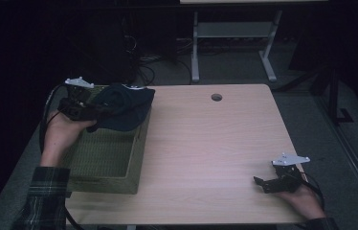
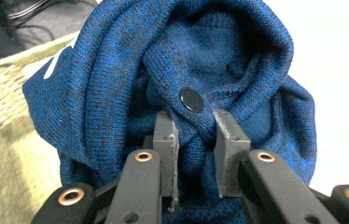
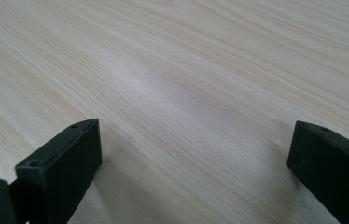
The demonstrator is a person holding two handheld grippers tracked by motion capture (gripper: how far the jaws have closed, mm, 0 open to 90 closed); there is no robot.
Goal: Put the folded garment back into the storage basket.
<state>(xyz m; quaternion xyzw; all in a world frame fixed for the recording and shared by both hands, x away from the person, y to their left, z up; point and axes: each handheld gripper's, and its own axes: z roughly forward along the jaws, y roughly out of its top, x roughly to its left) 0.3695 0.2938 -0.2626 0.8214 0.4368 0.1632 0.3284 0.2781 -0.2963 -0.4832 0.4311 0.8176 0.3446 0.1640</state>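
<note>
Blue knit garment (image 2: 116, 93) is bunched; its full shape and long axis cannot be made out. It hangs over the far corner of the green woven basket (image 1: 105, 158), clamped by the left hand-held gripper (image 2: 196, 126). Right hand-held gripper (image 1: 263, 183) rests open on the surface (image 1: 206, 143), well apart from the basket.

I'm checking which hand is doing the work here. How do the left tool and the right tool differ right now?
The left tool is shut on a fold of the blue knit garment; the right tool stands open with nothing between its jaws. The left tool is raised over the green woven basket at the table's left edge; the right tool sits low on the bare wooden table near its right front corner. Both are black, two-jawed and hand-held.
</note>
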